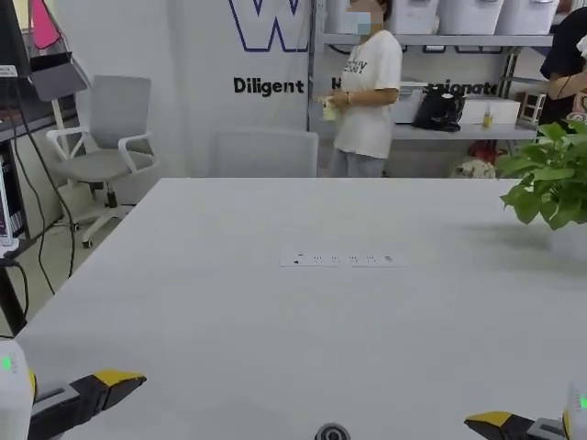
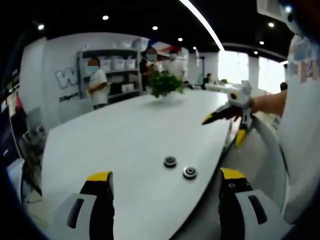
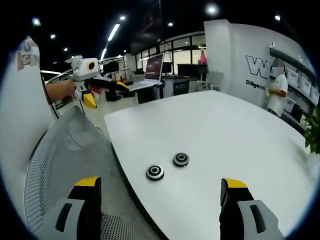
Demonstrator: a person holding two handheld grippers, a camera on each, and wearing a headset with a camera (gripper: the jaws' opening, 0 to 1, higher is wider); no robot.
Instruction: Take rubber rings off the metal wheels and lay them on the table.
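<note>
1. White table (image 1: 275,321), head view: broad, with an inset socket strip (image 1: 341,260) at its centre. Left gripper (image 1: 124,379) pokes in at bottom left and right gripper (image 1: 486,422) at bottom right. Jaw spread cannot be told from here. 1 metal wheel (image 1: 331,432) sits at the bottom edge between them, half cut off. Potted plant (image 1: 550,179) stands at far right. Office chair (image 1: 105,137) and a standing person (image 1: 367,92) are beyond.
2. Left gripper view: left gripper (image 2: 166,176) jaws spread wide, holding nothing. 2 wheels lie flat on the table (image 2: 125,145) near its edge, one wheel (image 2: 170,161) just beside the other wheel (image 2: 189,172), apart. Each is a dark ring around a paler hub. Right gripper (image 2: 212,119) is held in the air by the table's edge.
3. Right gripper view: right gripper (image 3: 160,183) jaws wide, empty. Nearer wheel (image 3: 155,172) and farther wheel (image 3: 181,159) lie on the table (image 3: 225,130) just ahead of the jaws. Left gripper (image 3: 117,85) is off the table at upper left. Mesh chair back (image 3: 60,165) stands beside the table edge.
</note>
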